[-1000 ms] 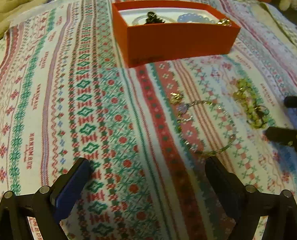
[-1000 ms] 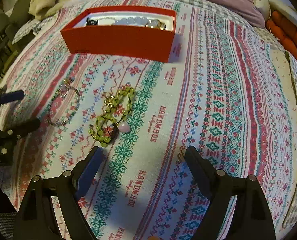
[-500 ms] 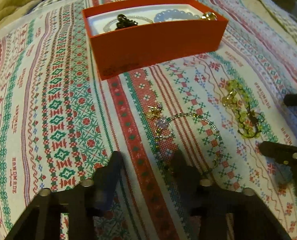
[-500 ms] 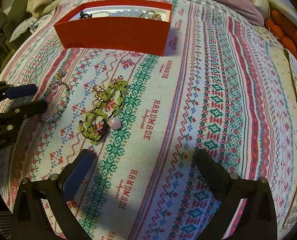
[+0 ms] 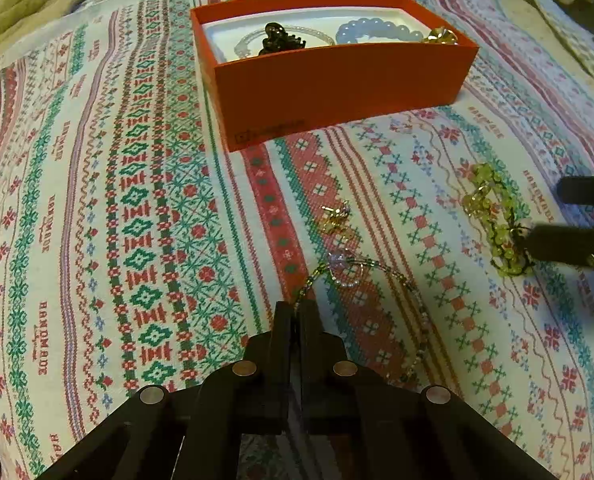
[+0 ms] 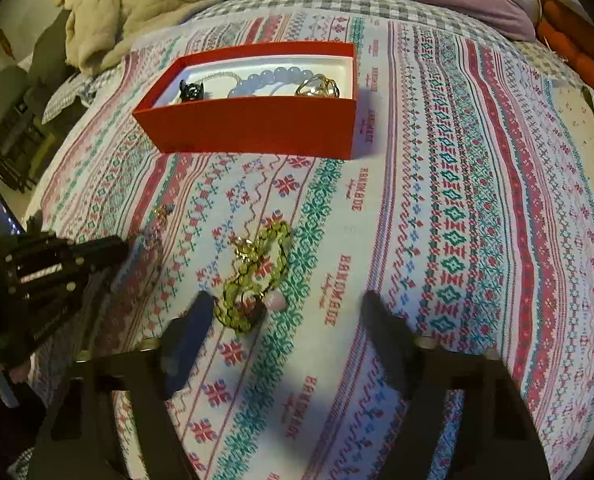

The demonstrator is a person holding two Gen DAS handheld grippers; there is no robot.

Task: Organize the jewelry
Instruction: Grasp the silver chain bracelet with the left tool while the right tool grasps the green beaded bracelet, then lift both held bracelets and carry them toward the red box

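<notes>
- The patterned bedspread (image 5: 145, 216) is matt woven cloth with a cross-stitch look.
- On it, the red box (image 5: 337, 92) looks like smooth matt cardboard with a white lining.
- Inside the box, the pale blue bead bracelet (image 6: 271, 80) is glossy and the gold ring piece (image 6: 317, 87) is shiny metal.
- In front of the box, the green bead bracelet (image 6: 257, 276) looks translucent and glossy.
- Left of that, the thin beaded chain (image 5: 381, 280) glints.
- Behind the box, the beige blanket (image 6: 137, 4) is soft and fuzzy.

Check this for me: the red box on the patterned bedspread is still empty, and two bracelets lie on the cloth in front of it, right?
Not empty. The right wrist view shows the red box already holding a blue bead bracelet, a dark clip and a gold piece. The green bead bracelet and thin beaded bracelet do lie in front.
</notes>
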